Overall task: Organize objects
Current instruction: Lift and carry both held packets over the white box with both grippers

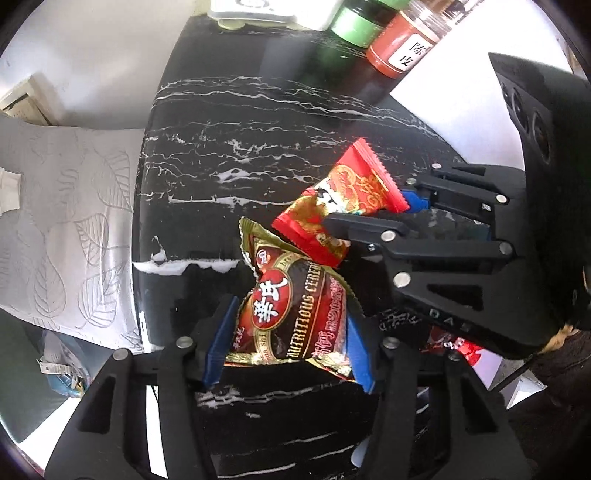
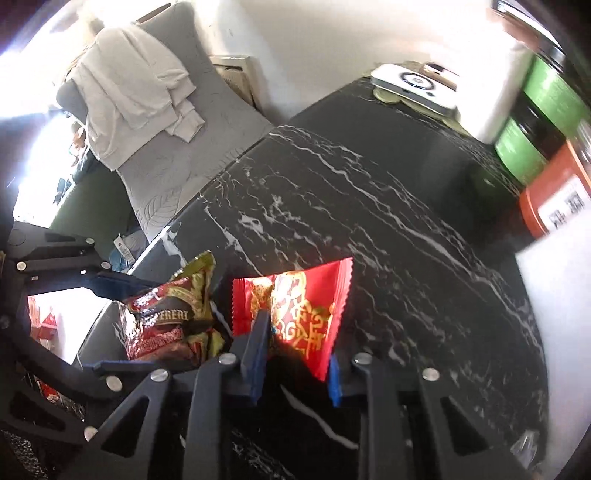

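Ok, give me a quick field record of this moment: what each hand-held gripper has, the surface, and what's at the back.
left hand-held gripper: shut on the dark cereal packet
right hand-held gripper: shut on the red snack packet
packets: both lifted above the table, close together; contact cannot be told
surface: black marble-pattern table
back of table: red-lidded jar, green-labelled jar, white device
beside table: grey leaf-pattern cushion
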Available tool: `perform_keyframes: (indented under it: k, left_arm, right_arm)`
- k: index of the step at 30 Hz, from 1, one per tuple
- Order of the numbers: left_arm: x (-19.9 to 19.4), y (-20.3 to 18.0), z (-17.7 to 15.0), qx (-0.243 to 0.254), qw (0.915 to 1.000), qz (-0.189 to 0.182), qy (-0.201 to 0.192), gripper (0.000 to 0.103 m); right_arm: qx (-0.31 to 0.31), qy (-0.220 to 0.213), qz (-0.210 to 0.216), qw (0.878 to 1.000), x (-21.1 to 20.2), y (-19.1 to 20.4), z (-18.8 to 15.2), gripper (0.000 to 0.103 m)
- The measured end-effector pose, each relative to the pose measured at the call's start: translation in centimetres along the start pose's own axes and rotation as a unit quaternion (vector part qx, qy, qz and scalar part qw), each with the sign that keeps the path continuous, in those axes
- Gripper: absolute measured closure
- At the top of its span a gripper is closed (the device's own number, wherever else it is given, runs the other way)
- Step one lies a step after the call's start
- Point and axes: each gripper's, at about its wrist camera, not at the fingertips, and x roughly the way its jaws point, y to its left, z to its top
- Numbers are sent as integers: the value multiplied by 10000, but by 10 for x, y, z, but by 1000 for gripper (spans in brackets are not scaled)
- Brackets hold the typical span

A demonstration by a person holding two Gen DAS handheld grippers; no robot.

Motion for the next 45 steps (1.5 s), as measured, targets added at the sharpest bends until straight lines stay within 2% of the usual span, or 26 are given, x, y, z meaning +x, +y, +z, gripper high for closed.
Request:
perform_keyframes:
  k: [5, 12, 18, 28, 36, 45]
  left_arm:
    - [-11, -10, -6, -41, 9999, -114, 21, 51]
    - [-44, -38, -25, 303, 9994, -60, -136, 51]
    - [-68, -53, -39, 489, 9984, 32, -290, 51]
    - [-106, -78, -68, 744, 9947, 301, -636, 51]
    - [-111, -100, -91, 1065, 9923, 238, -577, 51]
    - [-98, -146, -97, 1722, 9843, 27, -376, 51]
  right_arm:
    - [390, -25, 97, 9992, -21, -6, -23, 82]
    - [799, -231, 31, 9965, -65, 1, -60, 82]
    - [763, -485, -91, 9959, -107, 23, -80, 82]
    - [798, -767, -167, 9937, -152, 60, -113, 82]
    - [1050, -763, -261, 9912, -172, 73, -150, 82]
    - [1610, -746, -499, 9829, -191, 64, -192, 82]
